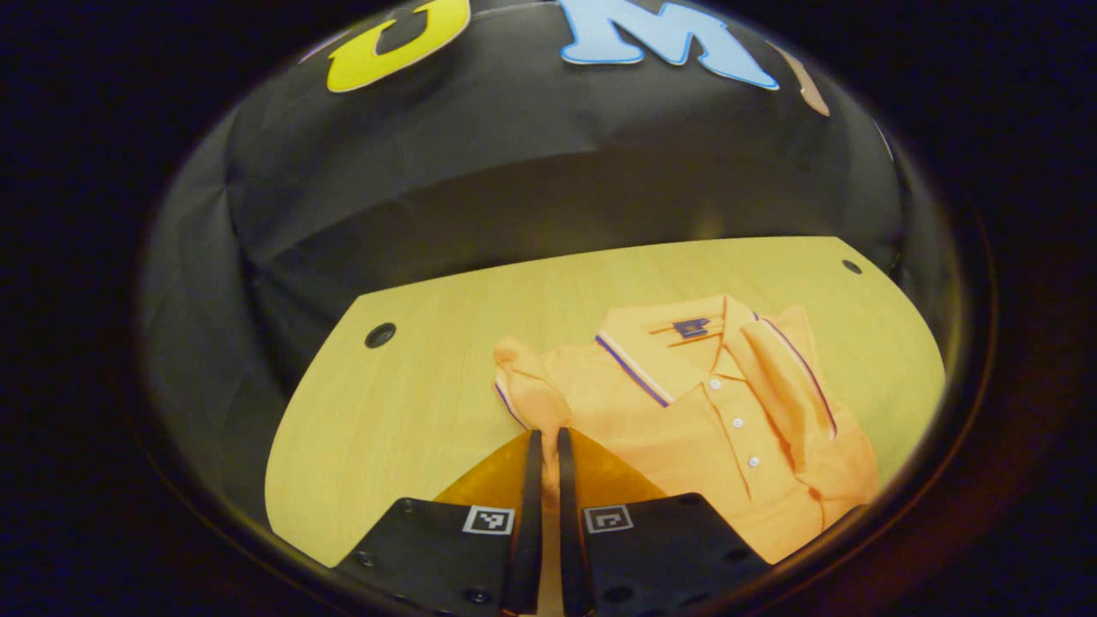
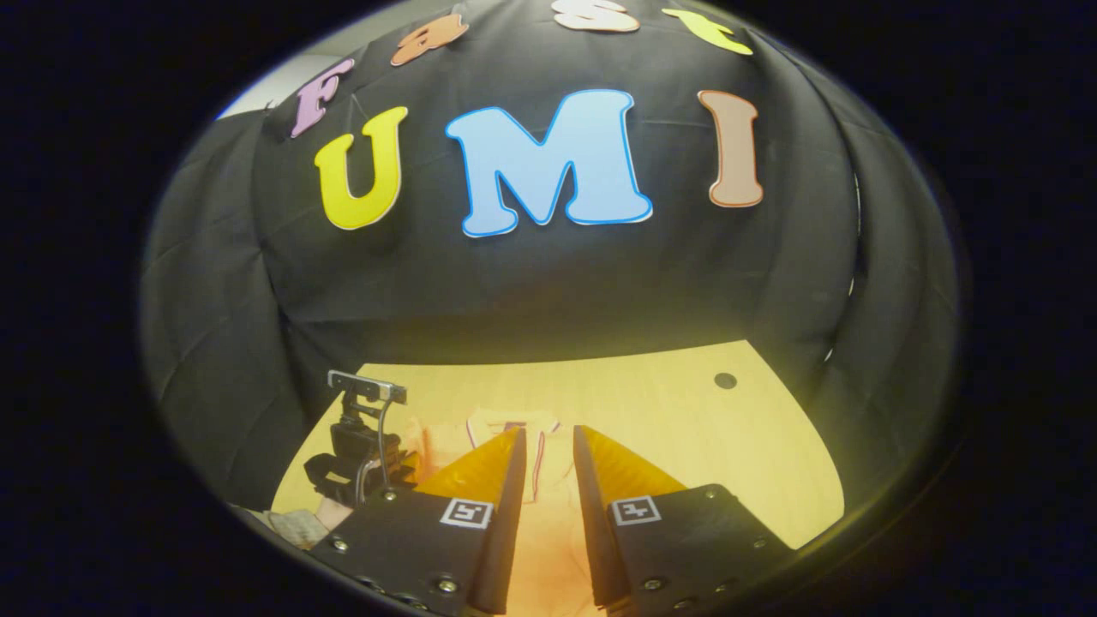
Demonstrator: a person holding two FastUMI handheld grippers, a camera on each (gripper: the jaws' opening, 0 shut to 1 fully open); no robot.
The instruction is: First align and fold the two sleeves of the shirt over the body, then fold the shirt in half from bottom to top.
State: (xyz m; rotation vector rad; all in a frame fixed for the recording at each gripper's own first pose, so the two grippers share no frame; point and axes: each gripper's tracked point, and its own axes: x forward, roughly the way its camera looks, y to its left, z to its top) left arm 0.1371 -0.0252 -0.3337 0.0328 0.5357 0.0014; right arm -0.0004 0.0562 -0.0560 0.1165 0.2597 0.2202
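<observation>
The table [image 1: 411,403] is the widest thing in sight, a pale wooden top with rounded corners and a small dark hole [image 1: 380,334] near its far left corner in the left gripper view, another hole [image 1: 851,266] near its far right corner. On the table lies the shirt [image 1: 686,428], an orange polo with a dark-striped collar [image 1: 651,360] and a row of white buttons [image 1: 737,424] down its placket; it rests flat toward the right half of the table, collar pointing to the far edge. One sleeve [image 1: 793,386] is folded in over the body of the shirt on the side right of the collar, its striped cuff lying along the placket. The other sleeve [image 1: 527,386] is bunched up on the side left of the collar, beside the shirt's shoulder. The left gripper [image 1: 548,441] sits at the near edge of the shirt, just below that bunched sleeve, its two fingers drawn almost together with a thin strip of orange cloth between them; whether they truly pinch the cloth cannot be told. In the right gripper view the right gripper [image 2: 548,441] hangs over the shirt's near part, its fingers parted with a clear gap and the shirt's orange cloth seen through it, nothing held. To the left of the shirt in that view stands the other gripper's dark body.
</observation>
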